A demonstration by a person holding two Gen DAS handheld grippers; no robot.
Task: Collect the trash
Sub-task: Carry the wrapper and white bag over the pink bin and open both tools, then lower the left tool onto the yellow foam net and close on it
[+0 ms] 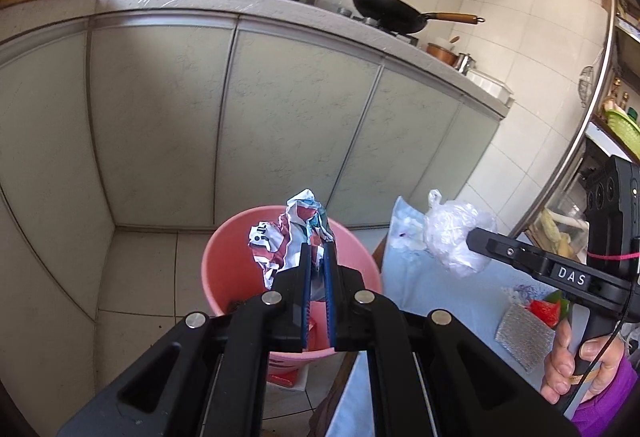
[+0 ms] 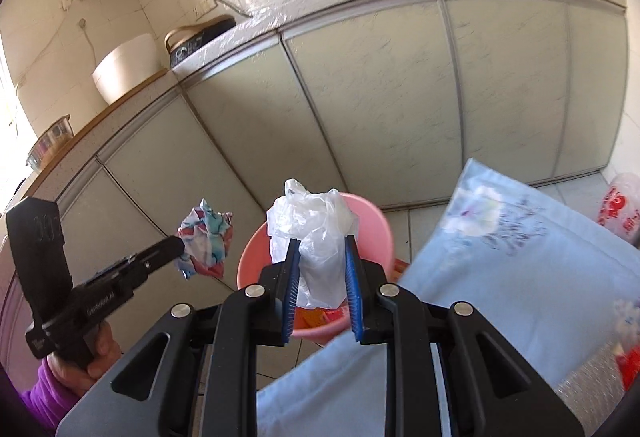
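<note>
I hold one hand-held gripper in each hand, and both carry trash over the pink bin point(image 1: 236, 269) on the tiled floor point(image 1: 140, 277). My left hand-held gripper point(image 1: 318, 257) is closed tight on a crumpled printed paper point(image 1: 298, 233), white with red and blue, which hangs above the opening of the bin. My right hand-held gripper point(image 2: 322, 261) grips a crumpled clear plastic bag point(image 2: 310, 233) between its blue pads point(image 2: 352, 277); the bag is near the right rim of the bin, beside the paper and not touching it. On the right is the worktop with a light blue cloth point(image 2: 520, 257). Far behind, grey cabinet doors point(image 1: 280, 117) stand under another worktop that carries two black pans point(image 1: 384, 11).
</note>
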